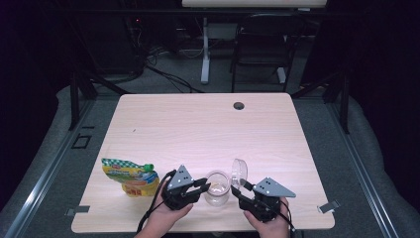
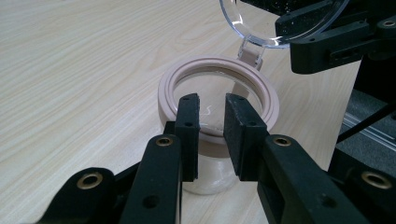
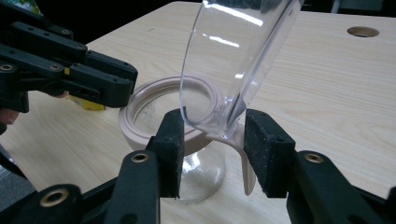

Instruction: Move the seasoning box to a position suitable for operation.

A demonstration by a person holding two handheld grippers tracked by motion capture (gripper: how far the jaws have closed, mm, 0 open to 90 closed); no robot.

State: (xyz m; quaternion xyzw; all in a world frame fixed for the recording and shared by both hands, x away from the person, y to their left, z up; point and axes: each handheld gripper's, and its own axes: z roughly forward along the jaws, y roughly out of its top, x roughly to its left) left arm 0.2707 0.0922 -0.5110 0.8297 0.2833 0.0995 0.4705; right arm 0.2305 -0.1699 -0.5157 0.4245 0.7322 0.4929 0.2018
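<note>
A clear glass jar (image 1: pixel 217 187) with a pale pink rim ring (image 2: pixel 168 88) stands near the table's front edge. Its clear hinged lid (image 1: pixel 239 171) is swung up and tilts over the mouth. My left gripper (image 1: pixel 204 185) comes in from the left, its jaws narrowed on the near edge of the rim (image 2: pixel 212 126). My right gripper (image 1: pixel 237 191) holds the lid's lower edge (image 3: pixel 233 60) between its pads (image 3: pixel 212 135), just above the pink hinge strap (image 3: pixel 245 163). The jar looks almost empty, with a faint residue at the bottom.
A yellow and green pouch (image 1: pixel 130 176) with a green cap lies left of the left gripper. A cable hole (image 1: pixel 239 105) sits at the far side of the wooden table (image 1: pixel 198 129). A chair (image 1: pixel 260 44) and desk legs stand beyond it.
</note>
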